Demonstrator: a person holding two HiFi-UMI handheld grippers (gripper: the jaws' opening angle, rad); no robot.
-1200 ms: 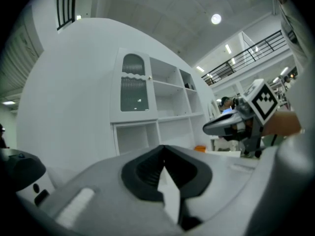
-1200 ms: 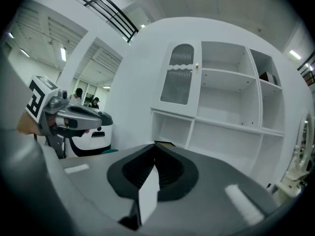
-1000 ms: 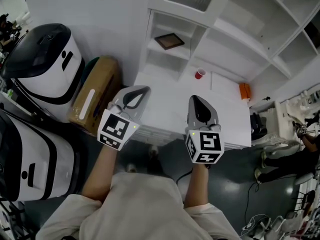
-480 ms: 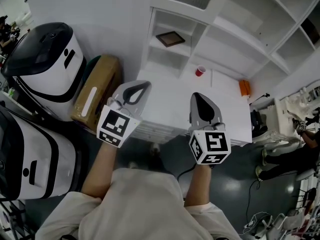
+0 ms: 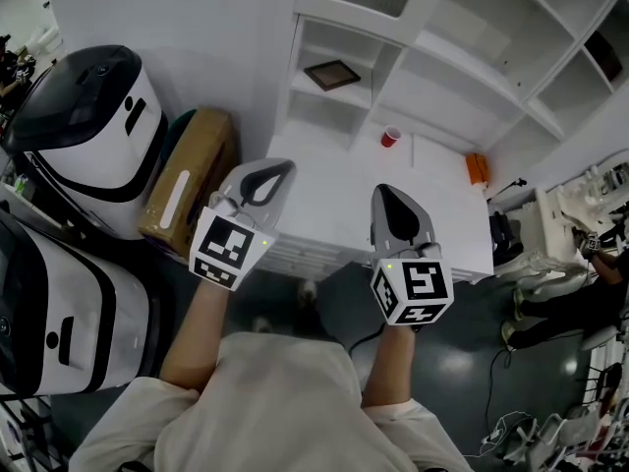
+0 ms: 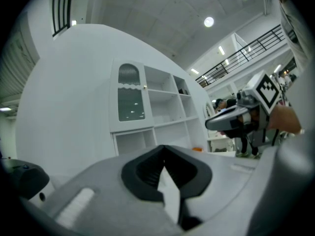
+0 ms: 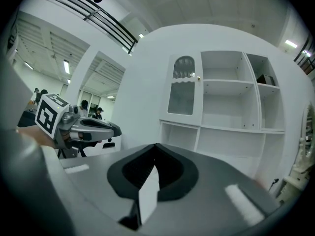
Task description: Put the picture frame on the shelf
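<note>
A dark picture frame [image 5: 331,74] lies flat on a shelf in the lower left compartment of the white shelf unit [image 5: 432,62]. My left gripper [image 5: 278,169] is held level above the near left part of the white table [image 5: 329,209], shut with nothing in it. My right gripper [image 5: 385,194] hovers beside it over the table's near edge, also shut and empty. Both are well short of the frame. In the left gripper view the left gripper [image 6: 164,150] has its jaws meeting, with the right gripper [image 6: 231,121] off to the side. The right gripper view shows the right gripper [image 7: 155,149] shut too.
A red cup [image 5: 390,137] and an orange object [image 5: 478,177] stand at the table's back. A cardboard box [image 5: 187,185] and two white-and-black machines [image 5: 93,116] fill the floor at left. A person [image 5: 590,293] sits at far right.
Both grippers have edged slightly forward over the table and stay shut. The frame has kept its place on the shelf.
</note>
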